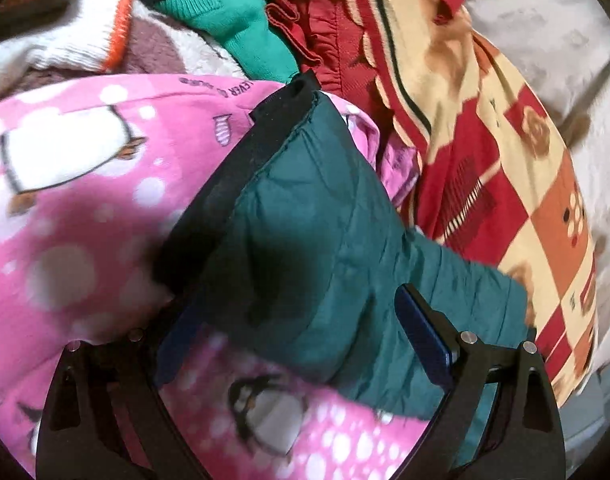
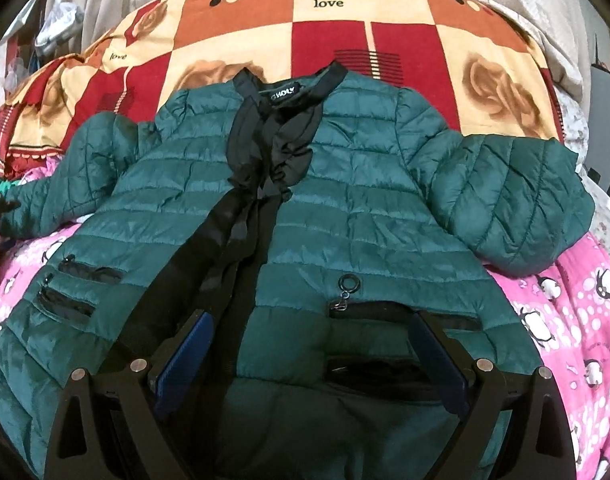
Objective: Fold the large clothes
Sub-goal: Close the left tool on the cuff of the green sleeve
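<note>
The left gripper (image 1: 301, 344) stands wide with the cuff of the jacket (image 2: 305, 208) loose between its pads, while the right gripper (image 2: 309, 356) hangs open over the near hem. Spread front-up on the pink blanket (image 2: 565, 304), the quilted jacket looks light, puffy and slick, so cuff and hem seams probably give the surest hold.

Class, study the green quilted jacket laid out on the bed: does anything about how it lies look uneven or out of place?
Yes. The green jacket lies flat, front up, but its sleeves differ: the picture-right sleeve is doubled back into a bunched lump, while the picture-left sleeve trails outward. The black front trim is rumpled.
</note>
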A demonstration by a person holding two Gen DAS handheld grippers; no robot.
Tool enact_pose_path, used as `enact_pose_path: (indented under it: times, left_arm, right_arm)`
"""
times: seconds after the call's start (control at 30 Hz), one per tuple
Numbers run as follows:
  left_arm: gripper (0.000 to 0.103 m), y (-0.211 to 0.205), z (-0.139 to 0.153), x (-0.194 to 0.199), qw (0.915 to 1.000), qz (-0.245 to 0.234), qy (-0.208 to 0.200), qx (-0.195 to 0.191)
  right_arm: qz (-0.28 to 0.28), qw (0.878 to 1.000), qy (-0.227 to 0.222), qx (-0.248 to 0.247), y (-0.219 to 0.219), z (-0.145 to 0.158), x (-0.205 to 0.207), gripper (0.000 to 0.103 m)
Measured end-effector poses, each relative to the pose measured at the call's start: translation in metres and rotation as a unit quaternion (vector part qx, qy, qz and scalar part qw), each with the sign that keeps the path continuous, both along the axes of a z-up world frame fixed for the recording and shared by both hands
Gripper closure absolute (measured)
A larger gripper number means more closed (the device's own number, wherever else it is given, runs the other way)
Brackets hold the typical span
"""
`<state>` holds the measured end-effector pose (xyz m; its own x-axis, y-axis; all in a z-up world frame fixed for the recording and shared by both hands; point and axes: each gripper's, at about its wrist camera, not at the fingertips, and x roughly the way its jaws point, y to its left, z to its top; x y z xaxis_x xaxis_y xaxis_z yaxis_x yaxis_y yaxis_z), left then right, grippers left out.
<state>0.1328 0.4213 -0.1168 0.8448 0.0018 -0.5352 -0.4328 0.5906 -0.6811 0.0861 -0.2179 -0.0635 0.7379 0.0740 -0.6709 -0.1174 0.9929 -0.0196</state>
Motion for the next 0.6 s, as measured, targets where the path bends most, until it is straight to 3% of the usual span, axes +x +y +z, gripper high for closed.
enact_pose_path:
  times: [0.07, 0.1, 0.13, 0.2, 0.27, 0.37, 0.6]
  left_arm:
    - [0.011, 0.004, 0.0, -0.001, 0.9994, 0.029, -0.01, -0.016]
    - [0.029, 0.006, -0.001, -0.005, 0.998, 0.054, -0.013, -0.03]
    - [0.059, 0.009, -0.004, -0.007, 0.9966, 0.067, -0.015, -0.046]
    - [0.08, 0.016, -0.011, -0.013, 0.9925, 0.09, -0.009, -0.082]
    - [0.085, 0.016, -0.003, -0.019, 0.9937, 0.092, -0.014, -0.062]
    - [0.087, 0.009, 0.023, -0.024, 0.9973, 0.072, -0.015, 0.002]
    - [0.087, -0.012, 0.086, -0.037, 0.9944, 0.03, -0.017, 0.1]
  right_arm:
    - [0.001, 1.0, 0.002, -0.002, 0.001, -0.001, 0.001, 0.006]
    - [0.001, 1.0, 0.003, -0.002, 0.001, -0.001, 0.001, 0.006]
    - [0.0, 1.0, 0.004, -0.002, 0.001, -0.002, 0.002, 0.006]
    - [-0.001, 1.0, 0.006, -0.001, 0.0, -0.003, 0.003, 0.006]
    - [-0.002, 1.0, 0.007, 0.0, 0.0, -0.003, 0.003, 0.006]
    - [-0.003, 1.0, 0.006, 0.0, 0.0, -0.003, 0.003, 0.006]
    - [-0.017, 1.0, -0.023, 0.012, -0.008, 0.009, -0.007, 0.006]
